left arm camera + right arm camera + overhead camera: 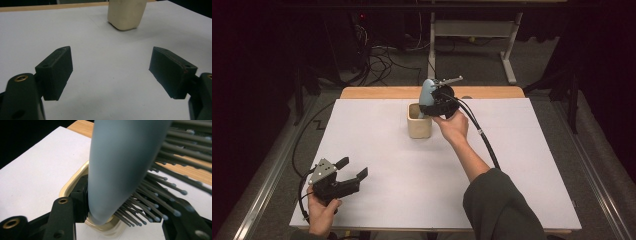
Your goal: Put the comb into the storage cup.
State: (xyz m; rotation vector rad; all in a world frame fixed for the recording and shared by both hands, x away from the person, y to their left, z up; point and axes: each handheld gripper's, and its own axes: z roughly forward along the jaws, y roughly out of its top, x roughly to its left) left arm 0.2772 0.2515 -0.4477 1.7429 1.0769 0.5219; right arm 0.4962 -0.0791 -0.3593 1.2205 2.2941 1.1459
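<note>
My right tongs [435,106] loosely bracket the blue hairbrush [117,165], lowered handle-first into the cream cup [418,121] at the counter's [532,165] far middle. I judge release next: widen, lift clear. My left tongs [346,176] rest open and empty, near left.

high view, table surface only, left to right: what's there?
left gripper, jaws open, near the table's front left corner → cream cup → blue hairbrush standing handle-down in the cup → right gripper around the brush, just right of the cup.
</note>
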